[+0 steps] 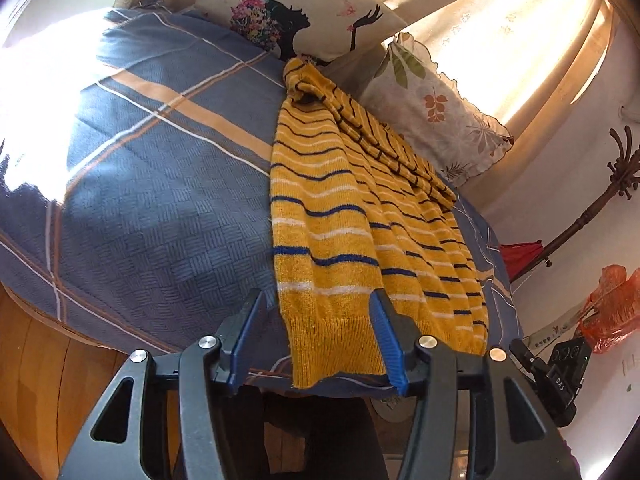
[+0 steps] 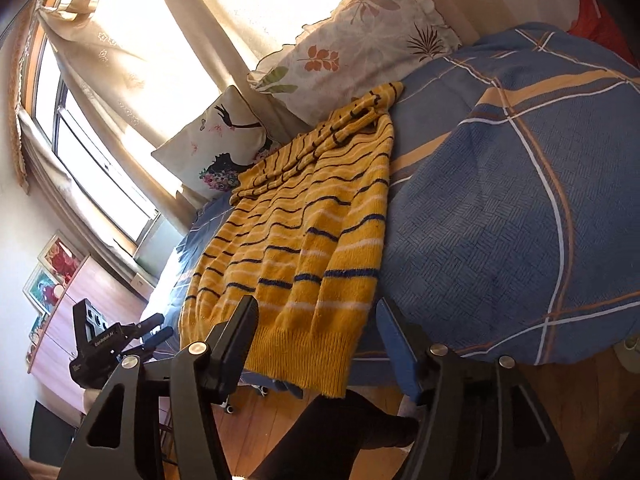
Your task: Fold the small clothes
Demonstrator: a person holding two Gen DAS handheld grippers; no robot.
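A yellow knit sweater with navy and white stripes lies flat on the bed, hem at the near edge, sleeves folded over its body toward the pillows. It also shows in the right wrist view. My left gripper is open, its blue-padded fingers straddling the hem's left corner just above the cloth. My right gripper is open, its fingers straddling the hem's right corner. The left gripper's body shows at the right wrist view's left.
The bed has a blue plaid cover with a raised bulge. Two printed pillows lean at the head by the sunlit curtain. A wooden floor lies below; a coat stand stands at the right.
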